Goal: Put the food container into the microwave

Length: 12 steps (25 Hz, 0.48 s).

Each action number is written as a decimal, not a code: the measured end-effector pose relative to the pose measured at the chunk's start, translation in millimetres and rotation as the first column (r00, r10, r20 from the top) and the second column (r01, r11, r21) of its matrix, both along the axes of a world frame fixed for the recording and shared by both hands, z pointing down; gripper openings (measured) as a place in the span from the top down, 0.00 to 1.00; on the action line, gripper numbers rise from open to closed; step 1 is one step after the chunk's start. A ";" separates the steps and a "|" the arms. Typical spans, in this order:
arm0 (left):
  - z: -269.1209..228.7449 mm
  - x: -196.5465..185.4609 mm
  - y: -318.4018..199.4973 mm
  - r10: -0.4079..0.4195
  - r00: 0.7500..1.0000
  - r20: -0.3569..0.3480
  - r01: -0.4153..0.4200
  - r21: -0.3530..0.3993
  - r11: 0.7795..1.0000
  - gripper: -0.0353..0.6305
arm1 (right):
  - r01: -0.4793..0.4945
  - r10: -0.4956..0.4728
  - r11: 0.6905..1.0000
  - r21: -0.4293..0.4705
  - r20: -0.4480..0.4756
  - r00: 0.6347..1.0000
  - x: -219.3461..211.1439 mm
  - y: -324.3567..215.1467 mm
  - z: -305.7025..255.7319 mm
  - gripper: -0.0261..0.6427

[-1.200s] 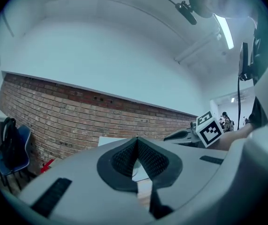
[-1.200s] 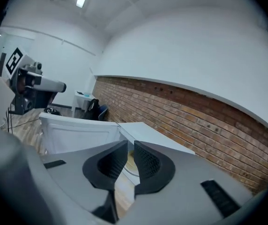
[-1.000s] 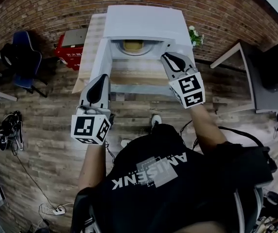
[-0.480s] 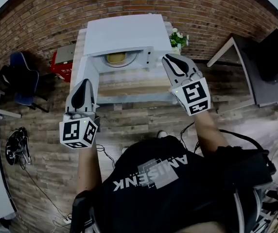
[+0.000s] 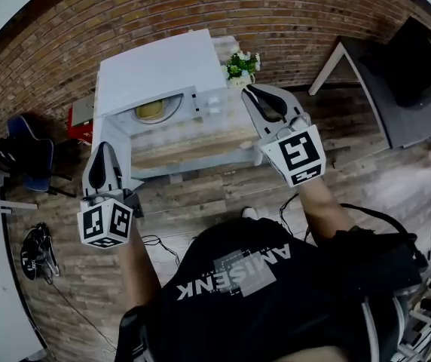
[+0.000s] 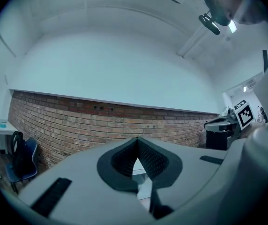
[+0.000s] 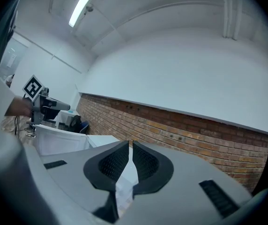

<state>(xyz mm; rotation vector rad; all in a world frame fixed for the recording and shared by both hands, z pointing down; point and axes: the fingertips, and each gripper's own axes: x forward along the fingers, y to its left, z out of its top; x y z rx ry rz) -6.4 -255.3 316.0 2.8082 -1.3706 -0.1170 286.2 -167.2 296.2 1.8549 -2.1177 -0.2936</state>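
Yellow and round, the food container [image 5: 151, 110] sits inside the boxy white microwave [image 5: 155, 55], upper left, so my left gripper [image 5: 102, 155], tips together and empty, hangs by the open white door [image 5: 112, 136], likely to shut it, while my right gripper [image 5: 255, 94], jaws just closing to a slit, holds nothing.

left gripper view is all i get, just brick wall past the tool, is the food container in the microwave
observer: yes, the head view shows the yellowish food container inside the white microwave.
operator: door shut
observer: no, the door stands open on its left, near the left tool.
operator: right tool carrying anything
observer: nothing; the right tool is empty, its jaws have just been closing to a narrow gap.
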 end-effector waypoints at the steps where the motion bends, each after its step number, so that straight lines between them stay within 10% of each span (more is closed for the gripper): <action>1: 1.0 6.7 2.1 -0.003 1.000 -0.002 0.003 -0.005 1.000 0.93 | 0.001 -0.001 1.000 0.009 0.005 1.000 6.6 1.8 -1.1 0.87; 12: -6.5 59.9 16.3 -0.034 0.998 0.046 0.033 0.014 0.999 0.93 | 0.033 -0.034 0.999 0.036 0.048 0.998 52.2 13.6 -7.9 0.89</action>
